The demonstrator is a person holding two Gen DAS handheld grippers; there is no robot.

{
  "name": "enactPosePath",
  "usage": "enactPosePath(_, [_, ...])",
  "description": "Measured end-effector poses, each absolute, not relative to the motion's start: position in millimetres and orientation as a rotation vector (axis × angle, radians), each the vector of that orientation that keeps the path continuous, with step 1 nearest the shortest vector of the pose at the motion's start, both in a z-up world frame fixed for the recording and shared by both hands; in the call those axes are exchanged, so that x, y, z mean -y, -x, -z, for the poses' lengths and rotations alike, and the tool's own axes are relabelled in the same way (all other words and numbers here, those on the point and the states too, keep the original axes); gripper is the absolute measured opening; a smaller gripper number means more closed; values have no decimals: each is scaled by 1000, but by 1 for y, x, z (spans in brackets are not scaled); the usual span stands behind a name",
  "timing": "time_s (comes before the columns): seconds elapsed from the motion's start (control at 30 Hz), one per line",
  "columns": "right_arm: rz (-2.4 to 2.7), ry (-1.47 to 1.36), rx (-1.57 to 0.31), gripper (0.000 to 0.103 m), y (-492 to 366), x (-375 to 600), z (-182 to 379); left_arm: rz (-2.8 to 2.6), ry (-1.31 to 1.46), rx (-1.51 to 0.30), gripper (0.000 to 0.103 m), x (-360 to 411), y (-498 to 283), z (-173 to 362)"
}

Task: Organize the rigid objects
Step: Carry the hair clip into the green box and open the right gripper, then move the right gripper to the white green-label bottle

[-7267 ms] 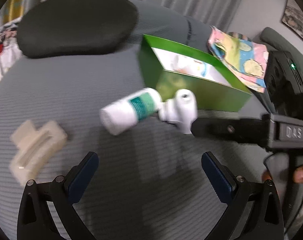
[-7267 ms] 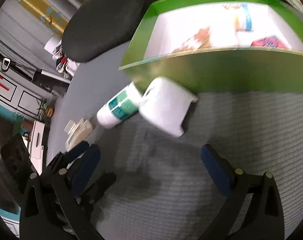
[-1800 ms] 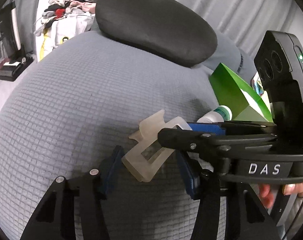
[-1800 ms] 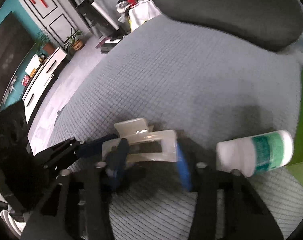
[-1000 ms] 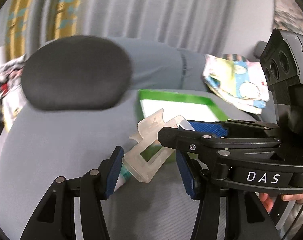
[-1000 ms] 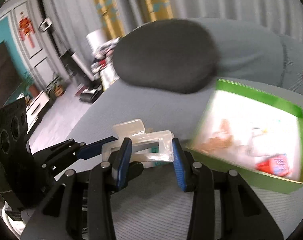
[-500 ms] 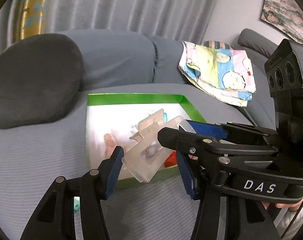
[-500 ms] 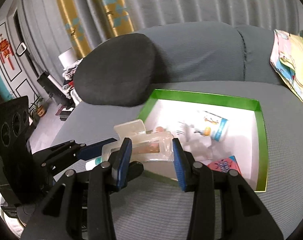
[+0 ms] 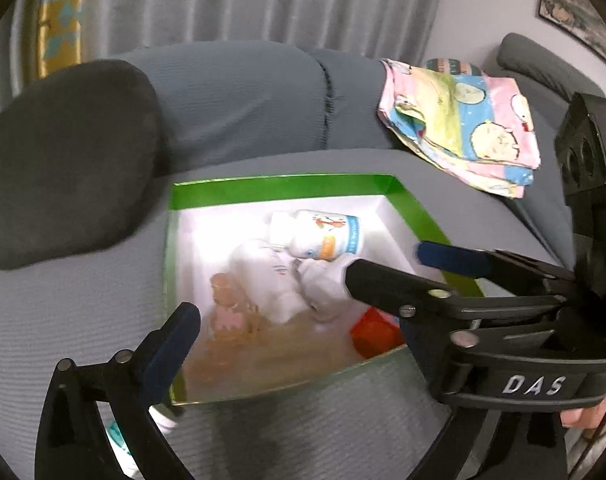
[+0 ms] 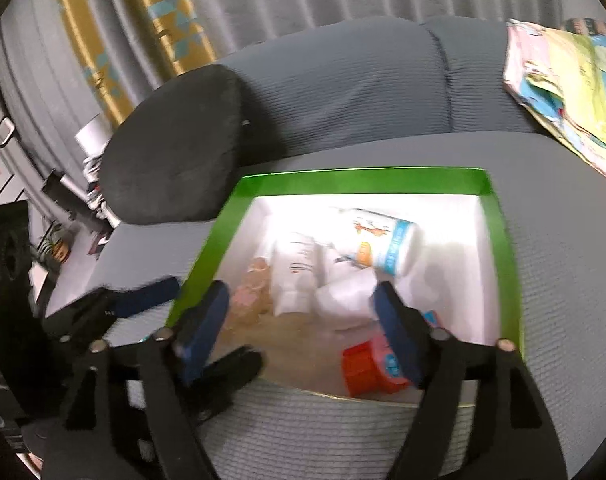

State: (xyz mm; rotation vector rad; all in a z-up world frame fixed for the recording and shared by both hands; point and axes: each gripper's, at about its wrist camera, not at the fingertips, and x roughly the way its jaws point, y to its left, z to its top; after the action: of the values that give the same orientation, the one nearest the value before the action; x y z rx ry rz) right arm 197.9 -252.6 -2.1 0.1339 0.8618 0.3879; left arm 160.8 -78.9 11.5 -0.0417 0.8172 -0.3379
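Grey sofa carrying green box | left tongs gaping empty over its near-left corner | labelled bottle inside lying crosswise, cap leftward | right tongs spread empty, angling down over box.

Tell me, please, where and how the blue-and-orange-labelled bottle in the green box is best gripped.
Take the blue-and-orange-labelled bottle around the middle of its round body, coming down from above. It lies on its side in the green box, whose walls block a sideways approach; white containers crowd its near side.
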Motion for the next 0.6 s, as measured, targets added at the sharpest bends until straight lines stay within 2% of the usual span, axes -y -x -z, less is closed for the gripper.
enactPosePath(0.3, [-342, -117, -828, 93, -180, 267, -11, 225, -6, -782, 102, 69, -146, -20])
enactPosePath(0.4, [-323, -105, -807, 102, -174, 271, -17, 191, -15, -769, 102, 66, -141, -25])
enactPosePath(0.6, [-289, -51, -765, 102, -152, 271, -32, 120, -32, -707, 102, 55, -117, -39])
